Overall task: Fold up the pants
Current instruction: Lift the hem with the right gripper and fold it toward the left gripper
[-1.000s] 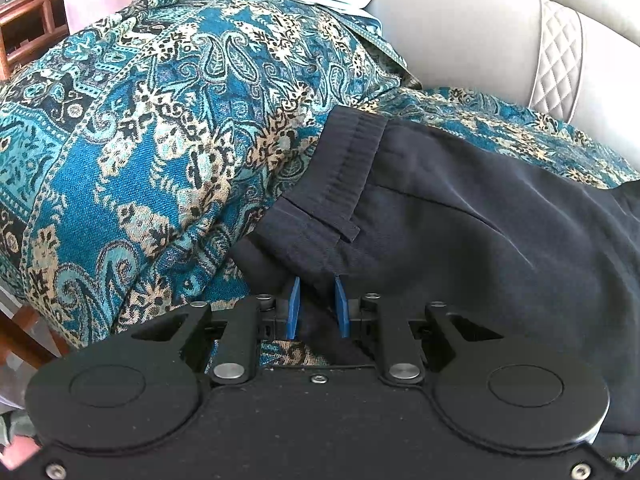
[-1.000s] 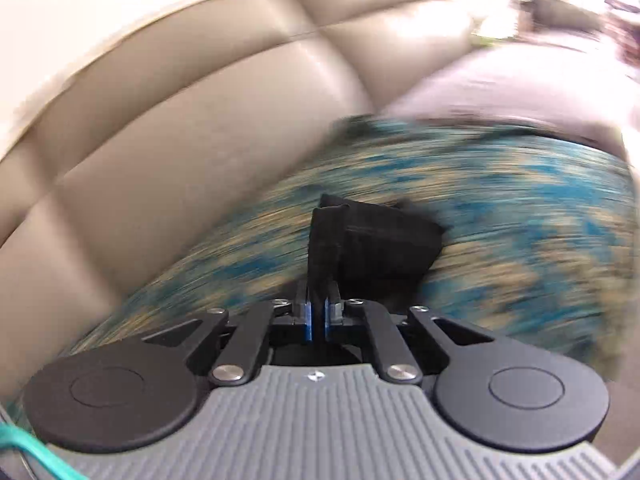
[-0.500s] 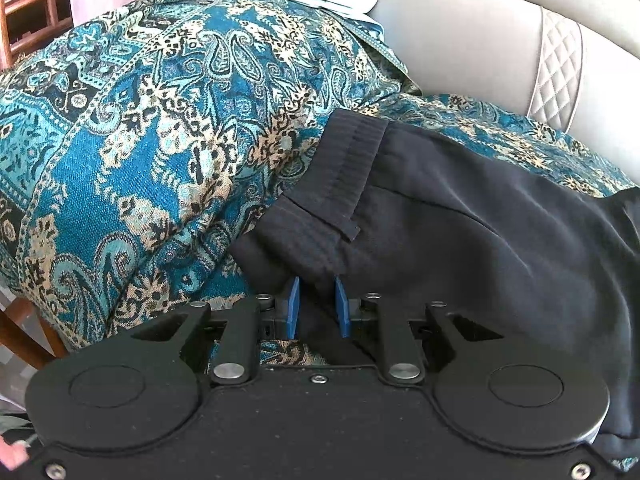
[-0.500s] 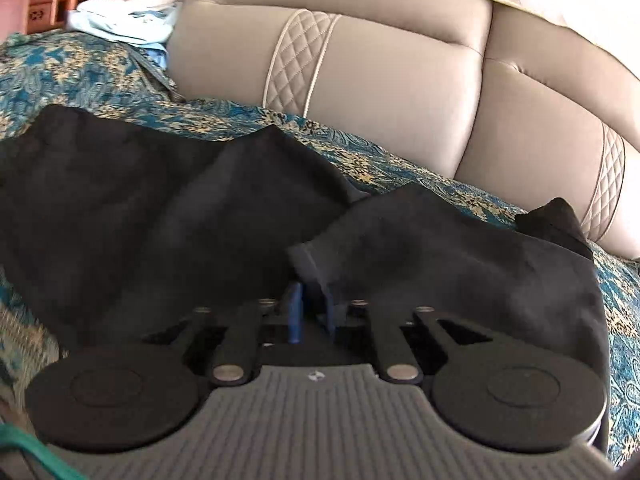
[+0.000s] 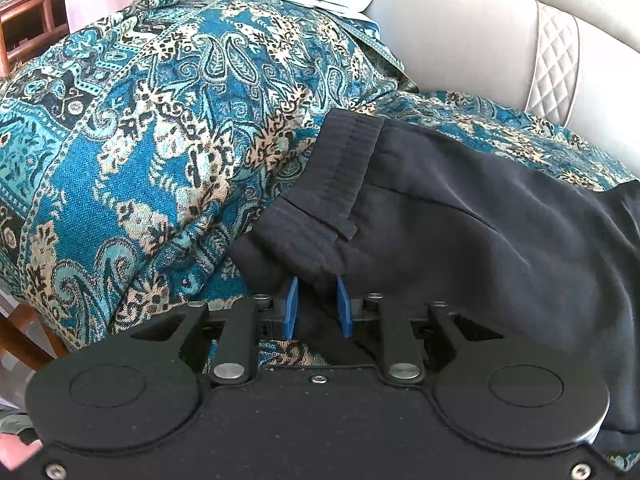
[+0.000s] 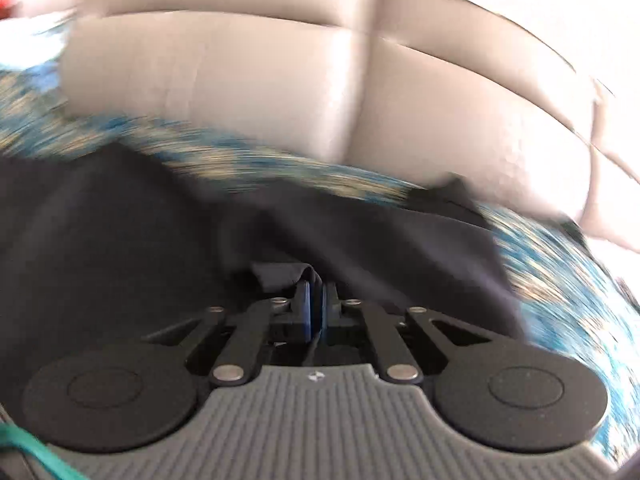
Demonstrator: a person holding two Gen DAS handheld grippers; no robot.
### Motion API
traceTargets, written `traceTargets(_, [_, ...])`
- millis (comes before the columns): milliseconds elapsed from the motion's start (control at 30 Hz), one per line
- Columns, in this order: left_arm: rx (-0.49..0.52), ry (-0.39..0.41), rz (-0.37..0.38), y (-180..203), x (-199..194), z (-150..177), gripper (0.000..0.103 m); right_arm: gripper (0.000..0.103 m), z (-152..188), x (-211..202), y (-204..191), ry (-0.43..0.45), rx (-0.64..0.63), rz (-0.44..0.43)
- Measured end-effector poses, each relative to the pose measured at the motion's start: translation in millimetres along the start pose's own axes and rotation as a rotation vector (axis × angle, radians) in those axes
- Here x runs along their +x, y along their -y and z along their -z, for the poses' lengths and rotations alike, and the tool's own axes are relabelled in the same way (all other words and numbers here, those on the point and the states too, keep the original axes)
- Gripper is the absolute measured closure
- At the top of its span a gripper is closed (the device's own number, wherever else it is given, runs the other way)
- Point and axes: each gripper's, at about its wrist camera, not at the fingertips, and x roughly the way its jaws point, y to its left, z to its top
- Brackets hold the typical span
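Pants point(image 5: 460, 216), one black pair, lie rumpled across the patterned sofa throw point(image 5: 160, 140); both my grippers, left point(image 5: 316, 306) and right point(image 6: 315, 304), pinch their cloth.

Left hand-held gripper point(image 5: 316, 304): black matte housing, two round caps, silver pivot pins, corner screws, blue pads point(image 5: 289, 307). Right hand-held gripper point(image 6: 315, 304): ribbed grey housing, black linkage arms, blue pads; teal cable point(image 6: 36, 454) left of housing.
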Motion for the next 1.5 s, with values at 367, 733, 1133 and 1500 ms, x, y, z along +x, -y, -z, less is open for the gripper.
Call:
traceTargets(367, [0.002, 0.001, -0.007, 1.6, -0.7, 0.9, 0.081, 0.098, 34.8, -21.1, 323.8, -0.103, 0.66, 0.667])
traceTargets(733, [0.019, -0.018, -0.044, 9.0, 1.0, -2.9, 0.081, 0.057, 60.7, -24.0, 335.5, -0.075, 0.77, 0.447])
traceTargets(1133, [0.004, -0.028, -0.059, 10.5, 1.3, -4.7, 0.081, 0.089, -35.9, 117.4, 187.0, -0.12, 0.452, 0.102])
traceTargets(1500, [-0.005, -0.014, -0.043, 7.8, -0.4, -1.9, 0.081, 0.1, -40.5, 67.5, 232.6, -0.014, 0.566, 0.435])
